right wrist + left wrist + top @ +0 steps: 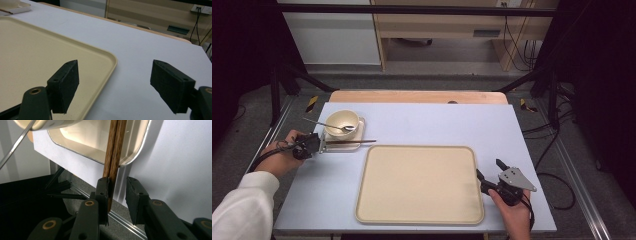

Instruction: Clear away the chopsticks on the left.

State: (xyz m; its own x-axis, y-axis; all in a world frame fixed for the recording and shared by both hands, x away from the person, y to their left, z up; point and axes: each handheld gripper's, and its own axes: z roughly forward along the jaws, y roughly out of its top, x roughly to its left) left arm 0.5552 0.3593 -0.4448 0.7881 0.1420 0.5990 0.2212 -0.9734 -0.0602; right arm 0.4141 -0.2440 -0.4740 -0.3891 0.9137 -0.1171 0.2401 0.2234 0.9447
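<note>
The left hand-held gripper (pixel 318 145) lies low over the surface (pixel 422 125), jaws slightly apart around the chopsticks (pixel 114 157), which touch one pad and stretch ahead across the small tray (pixel 135 155). The right hand-held gripper (pixel 490 171) points forward with jaws wide apart, the large tray's (pixel 37 60) corner just beneath.

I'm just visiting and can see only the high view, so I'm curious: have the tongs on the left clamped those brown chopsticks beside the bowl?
Observer: Not yet. In the left gripper view the chopsticks lie between the jaws of the left tongs, against one jaw, with a clear gap to the other.
Operator: And are the tongs on the right holding the big tray?
Observer: No. The right gripper view shows the right tongs wide open with nothing between the jaws; the big tray has its rim beyond the gap.
Operator: What do the chopsticks rest on?
Observer: They cross the rim of the small tray.
</note>
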